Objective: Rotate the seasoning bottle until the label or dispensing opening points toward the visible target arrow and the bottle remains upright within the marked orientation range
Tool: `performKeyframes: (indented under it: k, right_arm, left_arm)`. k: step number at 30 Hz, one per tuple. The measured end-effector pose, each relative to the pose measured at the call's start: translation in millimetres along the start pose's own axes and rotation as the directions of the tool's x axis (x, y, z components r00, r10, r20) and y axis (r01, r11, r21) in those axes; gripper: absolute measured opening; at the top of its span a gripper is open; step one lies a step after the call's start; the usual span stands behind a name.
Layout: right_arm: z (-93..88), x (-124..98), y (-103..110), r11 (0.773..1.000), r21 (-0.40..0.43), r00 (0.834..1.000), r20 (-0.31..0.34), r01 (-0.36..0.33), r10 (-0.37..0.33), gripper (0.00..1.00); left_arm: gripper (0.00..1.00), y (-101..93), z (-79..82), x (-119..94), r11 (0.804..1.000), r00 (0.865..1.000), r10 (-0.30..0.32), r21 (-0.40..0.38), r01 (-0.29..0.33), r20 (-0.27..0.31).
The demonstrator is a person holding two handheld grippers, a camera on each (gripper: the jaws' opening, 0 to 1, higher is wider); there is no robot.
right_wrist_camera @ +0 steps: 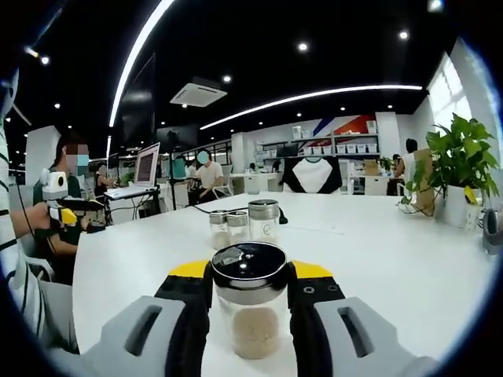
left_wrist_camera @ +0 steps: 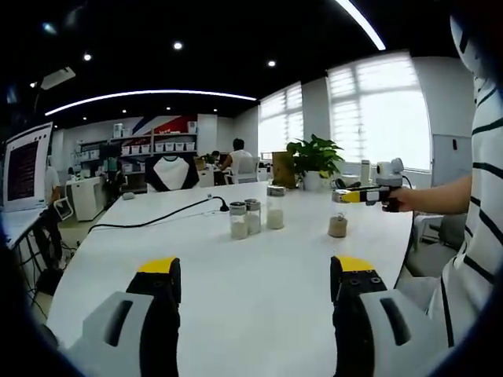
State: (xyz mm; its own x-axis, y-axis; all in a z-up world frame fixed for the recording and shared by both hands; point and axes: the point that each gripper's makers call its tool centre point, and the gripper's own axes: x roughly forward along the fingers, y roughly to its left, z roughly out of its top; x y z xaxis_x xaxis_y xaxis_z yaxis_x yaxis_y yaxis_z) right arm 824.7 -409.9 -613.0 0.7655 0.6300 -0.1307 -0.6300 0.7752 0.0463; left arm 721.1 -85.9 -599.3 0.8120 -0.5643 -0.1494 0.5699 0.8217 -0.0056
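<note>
A small clear seasoning bottle (right_wrist_camera: 250,314) with a black lid and pale brown powder stands upright on the white table (right_wrist_camera: 393,251). The jaws of my right gripper (right_wrist_camera: 250,271) flank its lid closely, and I cannot make out whether they press on it. In the left gripper view, the right gripper (left_wrist_camera: 339,195) is held by a hand just above the bottle (left_wrist_camera: 338,227). My left gripper (left_wrist_camera: 255,271) is open wide over bare table (left_wrist_camera: 157,236), well short of the bottle. It also appears in the right gripper view, where the left gripper (right_wrist_camera: 67,206) is at the left edge.
Three other shaker jars (left_wrist_camera: 253,217) (right_wrist_camera: 240,224) cluster mid-table beside a black cable (left_wrist_camera: 157,218). A potted plant (left_wrist_camera: 314,157) (right_wrist_camera: 460,157) stands at the table's far side. A laptop (right_wrist_camera: 145,169) and seated people are beyond the table. A striped sleeve (left_wrist_camera: 479,236) is at the right.
</note>
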Motion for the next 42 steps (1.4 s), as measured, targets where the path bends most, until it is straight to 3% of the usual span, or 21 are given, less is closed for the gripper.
performKeyframes:
  k: [11,19,25,31,37,41,42]
  right_arm:
    - [-0.8,4,1,0.992,0.016,0.992,0.007,-0.125,0.125,0.36]
    - [-1.6,2,5,0.97,0.028,0.97,0.017,-0.243,0.242,0.37]
    - [-1.1,2,8,0.963,0.026,0.963,0.013,-0.268,0.268,0.37]
    - [-1.6,0,9,0.975,0.015,0.975,-0.012,-0.222,0.222,0.37]
    - [0.9,-5,12,0.985,0.033,0.986,0.027,-0.167,0.166,0.44]
    - [5.3,-5,7,0.993,0.081,0.995,0.053,-0.088,0.084,0.49]
    - [8.2,-5,2,0.996,0.079,0.997,0.066,-0.037,0.032,0.51]
  left_arm:
    - [0.82,-0.7,-1.9,1,1.0,1.0,-0.004,-0.005,0.004,-0.001]
    - [0.82,0.5,-0.6,-1,1.0,1.0,-0.005,0.004,0.005,-0.007]
    - [0.82,1.6,2.5,-2,1.0,1.0,-0.001,0.008,0.001,-0.002]
    - [0.82,1.4,3.1,-4,1.0,1.0,0.0,0.017,0.0,-0.008]
    - [0.82,3.0,2.7,-5,1.0,1.0,0.012,0.008,-0.012,-0.003]
    - [0.82,1.7,2.8,-4,1.0,1.0,0.009,0.004,-0.009,0.0]
    - [0.82,1.4,2.9,-3,1.0,1.0,0.009,0.006,-0.009,0.0]
